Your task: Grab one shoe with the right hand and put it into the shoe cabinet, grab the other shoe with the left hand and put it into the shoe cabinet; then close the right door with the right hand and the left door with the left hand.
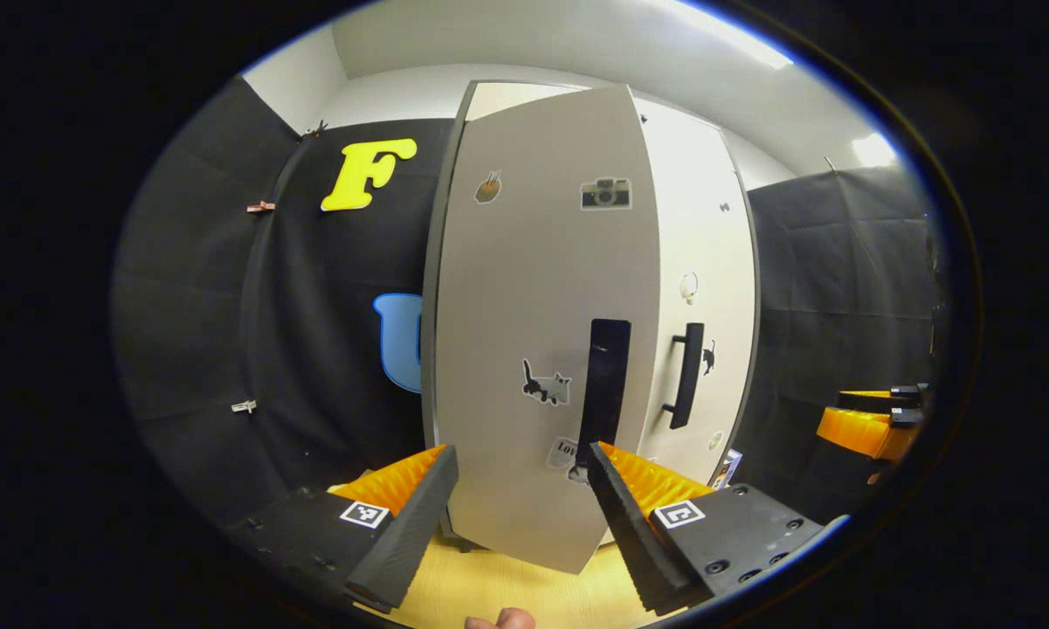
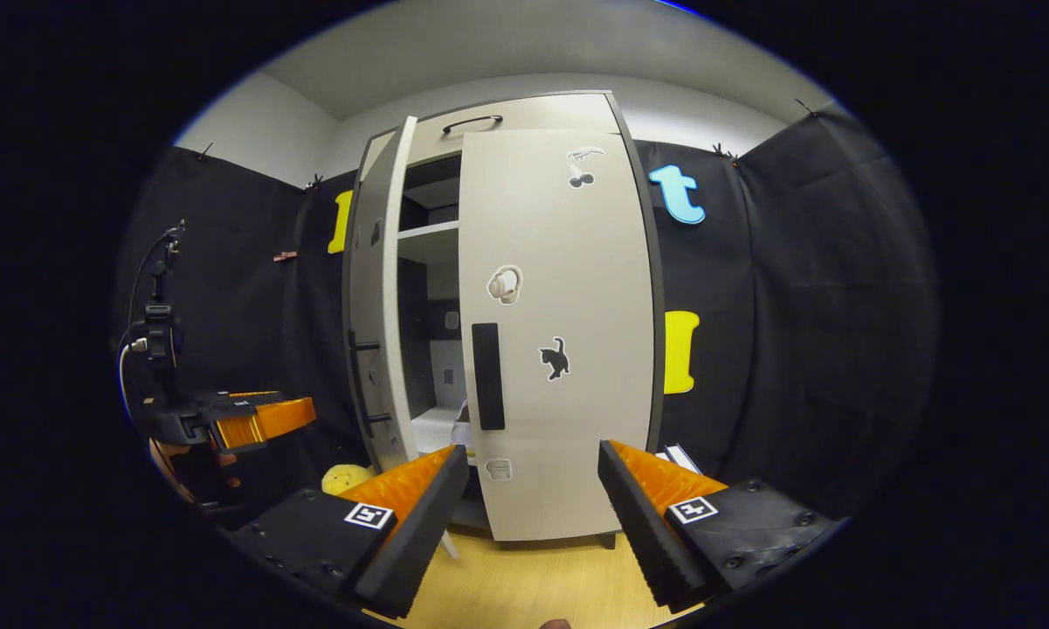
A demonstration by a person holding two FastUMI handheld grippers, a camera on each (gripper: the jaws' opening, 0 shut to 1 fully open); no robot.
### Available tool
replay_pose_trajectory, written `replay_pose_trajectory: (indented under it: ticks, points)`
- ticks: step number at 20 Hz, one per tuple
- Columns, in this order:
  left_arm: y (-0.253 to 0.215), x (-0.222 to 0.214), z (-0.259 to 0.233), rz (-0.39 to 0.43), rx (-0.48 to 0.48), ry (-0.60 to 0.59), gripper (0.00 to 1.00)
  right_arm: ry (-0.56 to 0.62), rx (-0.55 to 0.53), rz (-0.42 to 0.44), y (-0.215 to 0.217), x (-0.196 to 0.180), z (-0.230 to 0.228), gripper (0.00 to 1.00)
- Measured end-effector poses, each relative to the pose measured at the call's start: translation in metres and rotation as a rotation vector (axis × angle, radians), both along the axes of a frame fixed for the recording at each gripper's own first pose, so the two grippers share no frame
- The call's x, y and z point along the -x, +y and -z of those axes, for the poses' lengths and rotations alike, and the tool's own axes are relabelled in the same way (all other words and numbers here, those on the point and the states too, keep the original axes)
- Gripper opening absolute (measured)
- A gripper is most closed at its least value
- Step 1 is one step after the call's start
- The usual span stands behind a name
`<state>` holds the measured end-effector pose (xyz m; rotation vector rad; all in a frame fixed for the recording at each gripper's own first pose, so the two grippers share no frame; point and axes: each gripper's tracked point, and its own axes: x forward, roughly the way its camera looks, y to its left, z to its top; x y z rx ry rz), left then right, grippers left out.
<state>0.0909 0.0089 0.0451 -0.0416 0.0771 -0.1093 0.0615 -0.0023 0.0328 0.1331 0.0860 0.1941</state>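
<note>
The left gripper is open wide and holds nothing. It points at the left door, which stands just in front of it. This door is partly open. It has a dark handle and a cat sticker. Past its edge is the right door.

The right gripper is open wide too, with nothing in it. It points at the right door, which looks shut or almost shut. Left of that door the cabinet is open, with a shelf inside. Something white lies low inside, perhaps a shoe; I cannot tell. The left gripper is off to the side, and a yellow toy lies on the wooden floor.
</note>
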Motion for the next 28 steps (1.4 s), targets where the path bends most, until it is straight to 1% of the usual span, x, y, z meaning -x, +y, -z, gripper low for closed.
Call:
replay_pose_trajectory:
  ticks: [6, 13, 21, 28]
  points:
    - [-0.007, 0.017, -0.001, -0.009, -0.009, -0.005, 0.94, -0.023, -0.004, 0.034, -0.004, 0.005, -0.007, 0.98]
    - [-0.011, 0.030, 0.000, -0.004, -0.008, 0.000, 0.94, -0.031, -0.001, 0.018, 0.002, 0.010, -0.010, 0.98]
    - [-0.006, 0.034, -0.001, -0.006, -0.005, -0.009, 0.94, -0.039, 0.010, 0.011, 0.007, 0.013, -0.011, 0.98]
    - [-0.006, 0.035, -0.002, -0.008, -0.019, -0.014, 0.94, -0.042, 0.011, 0.037, 0.004, 0.012, -0.010, 0.98]
